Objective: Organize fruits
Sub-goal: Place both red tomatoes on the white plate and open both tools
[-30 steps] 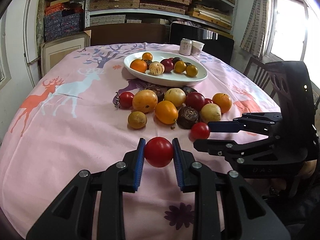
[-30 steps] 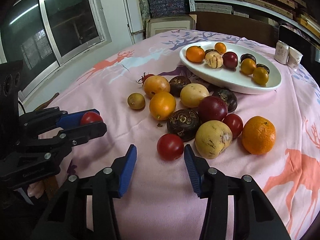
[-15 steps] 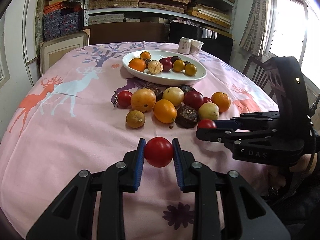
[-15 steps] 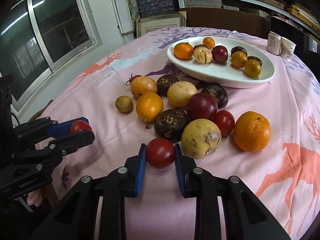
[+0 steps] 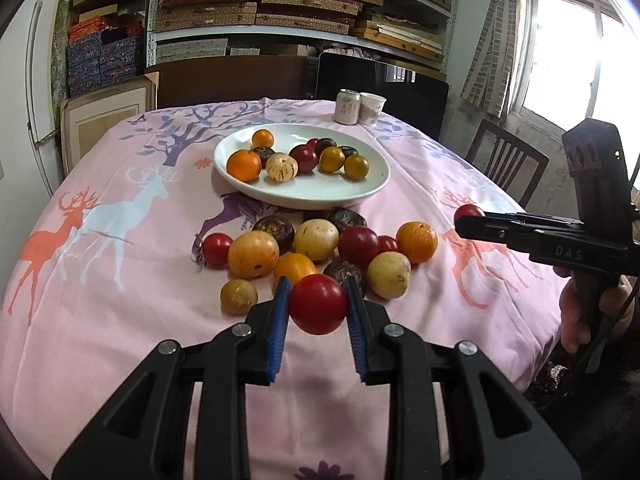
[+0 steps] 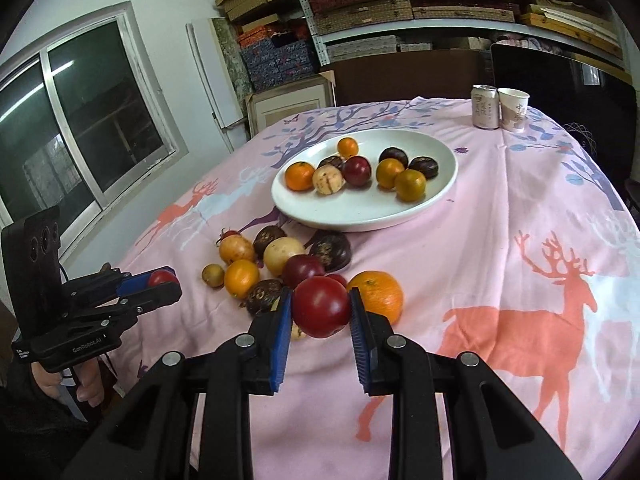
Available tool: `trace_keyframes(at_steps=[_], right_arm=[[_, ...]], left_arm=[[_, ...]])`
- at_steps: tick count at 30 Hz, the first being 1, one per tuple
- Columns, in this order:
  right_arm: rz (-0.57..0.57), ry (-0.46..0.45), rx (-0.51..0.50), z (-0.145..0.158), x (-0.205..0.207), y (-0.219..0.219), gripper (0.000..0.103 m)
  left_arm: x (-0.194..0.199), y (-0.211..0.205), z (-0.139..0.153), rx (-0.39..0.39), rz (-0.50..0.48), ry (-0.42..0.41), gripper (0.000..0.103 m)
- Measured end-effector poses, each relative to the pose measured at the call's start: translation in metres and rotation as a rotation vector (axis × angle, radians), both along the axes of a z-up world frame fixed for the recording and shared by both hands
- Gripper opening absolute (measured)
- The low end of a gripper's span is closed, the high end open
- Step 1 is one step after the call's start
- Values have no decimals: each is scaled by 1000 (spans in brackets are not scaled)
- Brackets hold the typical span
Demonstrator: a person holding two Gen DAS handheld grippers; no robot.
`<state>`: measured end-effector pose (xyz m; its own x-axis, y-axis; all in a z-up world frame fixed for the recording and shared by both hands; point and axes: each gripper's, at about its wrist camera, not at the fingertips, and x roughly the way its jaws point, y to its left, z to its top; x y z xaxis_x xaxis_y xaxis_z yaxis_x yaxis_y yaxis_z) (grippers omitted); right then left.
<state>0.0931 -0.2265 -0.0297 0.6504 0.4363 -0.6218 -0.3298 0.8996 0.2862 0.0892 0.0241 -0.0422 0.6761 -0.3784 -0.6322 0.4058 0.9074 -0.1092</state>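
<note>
Before wall shelves [image 5: 304, 4], a pink deer-print tablecloth [image 5: 120, 312] covers the table.

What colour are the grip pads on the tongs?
Blue ribbed pads on black arms, clearest in the right wrist view, clamped on a red tomato.

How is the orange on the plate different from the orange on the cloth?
The plate orange lies on the white plate among other fruit; the cloth orange lies on the pink tablecloth. The plate orange looks smaller. Both are round and orange.
</note>
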Motion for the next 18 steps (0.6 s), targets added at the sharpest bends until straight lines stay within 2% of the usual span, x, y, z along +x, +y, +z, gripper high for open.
trace_keyframes(at_steps=[4, 8, 11, 15, 16, 17, 18], right_arm=[[-9, -4, 27, 6, 26, -11, 28], [-27, -15, 8, 10, 68, -10, 28], [-38, 12, 1, 1, 104, -6, 29], [-35, 47, -26, -12, 138, 6, 30], [-36, 55, -24, -14, 143, 7, 37], [-36, 60, -12, -15, 144, 6, 50], [-44, 49, 7, -13, 142, 4, 52]], left_arm=[[37, -16, 12, 1, -19, -5, 26], [90, -37, 18, 3, -25, -9, 26], [130, -51, 11, 9, -21, 28, 26], [174, -60, -8, 5, -4, 123, 27], [180, -61, -11, 2, -1, 150, 27], [182, -60, -14, -2, 6, 163, 31], [181, -59, -14, -7, 12, 161, 44]])
